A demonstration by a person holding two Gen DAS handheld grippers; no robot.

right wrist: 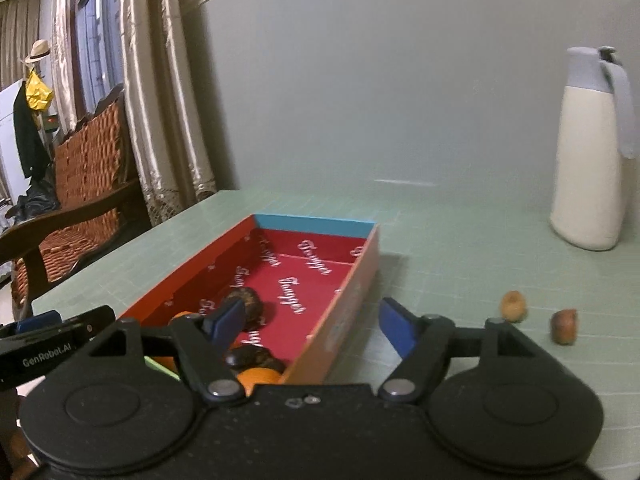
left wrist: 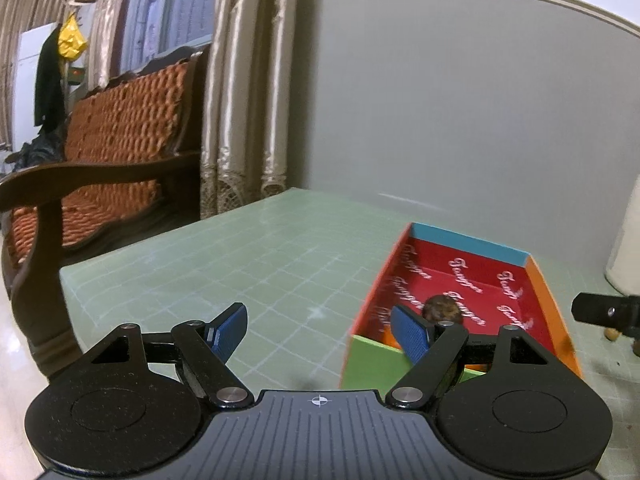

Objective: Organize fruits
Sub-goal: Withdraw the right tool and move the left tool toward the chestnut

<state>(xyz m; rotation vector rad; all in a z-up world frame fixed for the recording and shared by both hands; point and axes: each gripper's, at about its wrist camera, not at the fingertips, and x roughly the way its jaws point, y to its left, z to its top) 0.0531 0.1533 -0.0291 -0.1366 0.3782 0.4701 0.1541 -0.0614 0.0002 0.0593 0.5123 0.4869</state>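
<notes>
A red cardboard box point(left wrist: 474, 270) point(right wrist: 344, 292) with a blue far wall lies on the green mat. Inside it lie a dark brown wrinkled fruit point(left wrist: 442, 309) point(right wrist: 250, 308), another dark fruit point(right wrist: 252, 358) and orange fruits point(right wrist: 258, 378). Two small brown fruits point(right wrist: 513, 306) point(right wrist: 564, 326) lie on the mat right of the box. My left gripper point(left wrist: 318, 330) is open and empty, its right finger over the box's near left corner. My right gripper point(right wrist: 312, 322) is open and empty, straddling the box's right wall. The right gripper's tip shows in the left wrist view point(left wrist: 600, 312).
A cream jug with a grey lid point(right wrist: 592, 152) stands at the back right of the green mat point(left wrist: 240, 264). A wooden bench with orange cushions point(left wrist: 108, 152) stands left of the table. A grey wall is behind.
</notes>
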